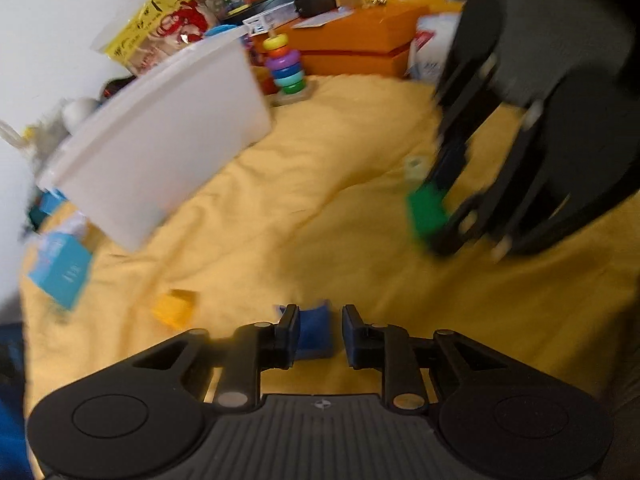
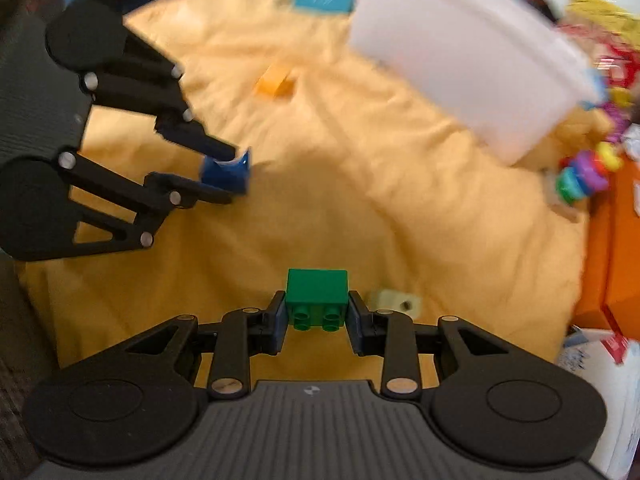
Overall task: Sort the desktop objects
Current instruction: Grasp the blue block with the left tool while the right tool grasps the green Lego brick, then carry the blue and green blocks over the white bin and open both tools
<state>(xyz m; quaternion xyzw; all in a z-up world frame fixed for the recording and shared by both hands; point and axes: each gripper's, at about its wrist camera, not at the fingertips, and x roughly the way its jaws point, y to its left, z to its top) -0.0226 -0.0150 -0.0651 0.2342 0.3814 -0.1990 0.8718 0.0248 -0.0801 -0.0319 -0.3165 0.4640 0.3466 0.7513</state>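
A yellow cloth [image 1: 320, 208] covers the desk. My left gripper [image 1: 320, 312] is low over it with a small blue block [image 1: 316, 336] between its fingers. The block touches the left finger, and a narrow gap shows at the right one. From the right wrist view the same gripper [image 2: 232, 176] straddles the blue block [image 2: 238, 172]. My right gripper [image 2: 317, 298] is shut on a green studded brick [image 2: 316, 286], seen blurred from the left wrist as gripper [image 1: 436, 208] and brick [image 1: 424, 212]. A white bin [image 1: 160, 140] [image 2: 460, 60] stands at the back.
A loose yellow block [image 1: 176, 308] [image 2: 274, 82] and a cream piece [image 2: 394, 302] lie on the cloth. A light blue box [image 1: 60, 268] sits by the bin. A ring stacker [image 1: 284, 64], an orange box [image 1: 352, 40] and mixed clutter line the far edge.
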